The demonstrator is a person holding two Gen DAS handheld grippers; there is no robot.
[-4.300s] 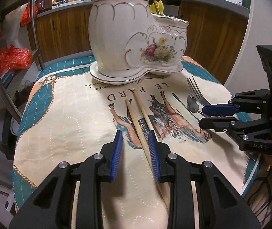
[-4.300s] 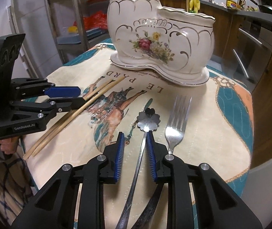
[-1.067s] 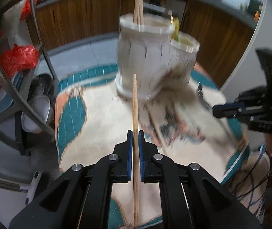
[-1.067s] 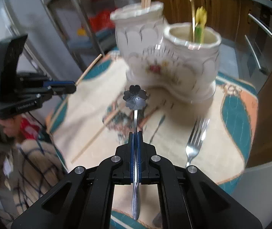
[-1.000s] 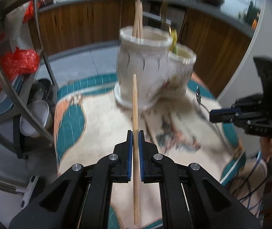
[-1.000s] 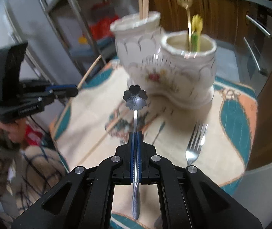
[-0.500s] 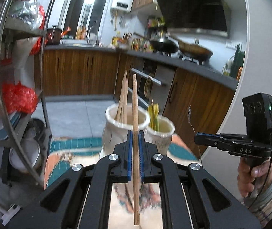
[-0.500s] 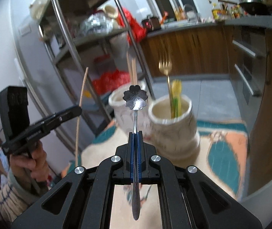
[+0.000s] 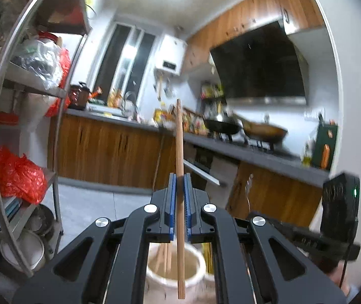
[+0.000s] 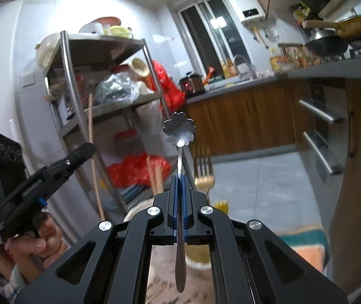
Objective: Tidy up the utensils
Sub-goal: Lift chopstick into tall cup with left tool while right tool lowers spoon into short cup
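Left tool level, clamped on upright chopstick, lower end above holder mouth at 6 o'clock. Right tool level, clamped on upright flower-ended spoon.

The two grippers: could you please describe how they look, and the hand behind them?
Both the left gripper and the right gripper are matte black, with angular linkage arms, silver round pivot screws and ribbed blue pads lining the jaws. In the right wrist view, the left unit carries white lettering, held by a bare hand with a patterned blue-and-white cuff.
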